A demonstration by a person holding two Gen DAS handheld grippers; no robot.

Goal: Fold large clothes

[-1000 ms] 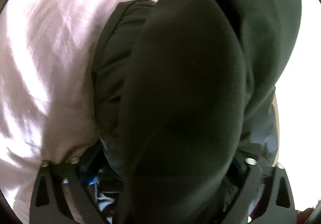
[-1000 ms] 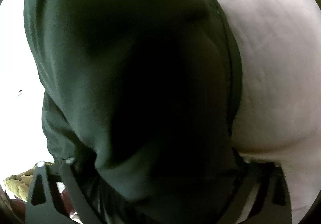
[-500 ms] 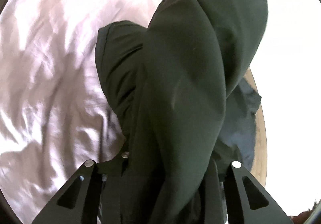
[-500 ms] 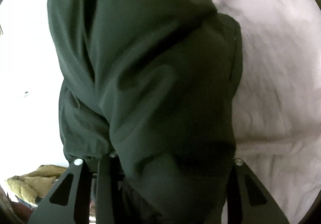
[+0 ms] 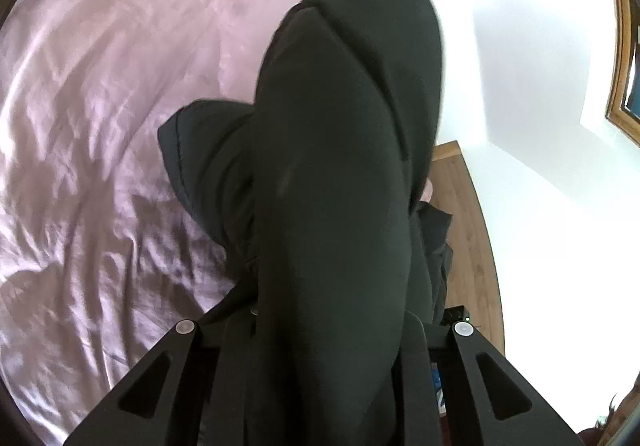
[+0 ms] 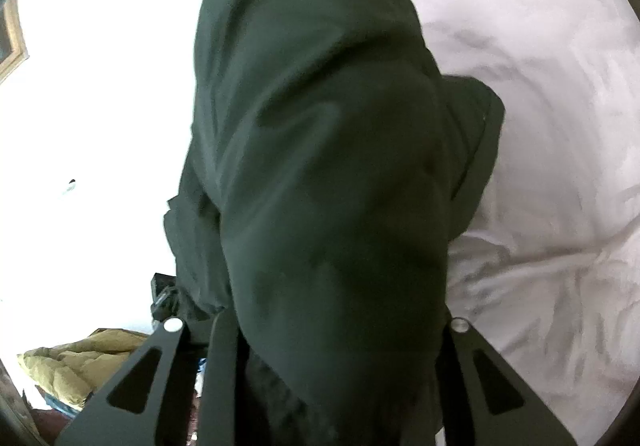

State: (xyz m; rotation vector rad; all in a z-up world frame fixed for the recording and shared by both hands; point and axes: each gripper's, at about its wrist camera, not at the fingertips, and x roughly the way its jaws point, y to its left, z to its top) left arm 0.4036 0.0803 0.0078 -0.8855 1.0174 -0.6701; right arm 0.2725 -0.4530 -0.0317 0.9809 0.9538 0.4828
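Note:
A large dark green garment [image 5: 344, 174] hangs in thick folds from my left gripper [image 5: 324, 330], which is shut on it. In the right wrist view the same garment [image 6: 328, 174] hangs from my right gripper [image 6: 320, 326], also shut on it. Both grippers hold it lifted above a bed with a pale pink sheet [image 5: 100, 126], which also shows in the right wrist view [image 6: 560, 166]. The cloth covers the fingertips of both grippers. A lower part of the garment [image 5: 200, 150] trails toward the sheet.
A white wall [image 5: 520, 46] and a strip of wooden floor [image 5: 472, 230] lie beside the bed. A wooden frame [image 5: 620, 58] hangs on the wall. A yellow-olive padded garment [image 6: 76, 370] lies low at the left in the right wrist view.
Both grippers have risen with the garment. The cloth fills less of each view, and more of the sheet, wall and floor shows around it.

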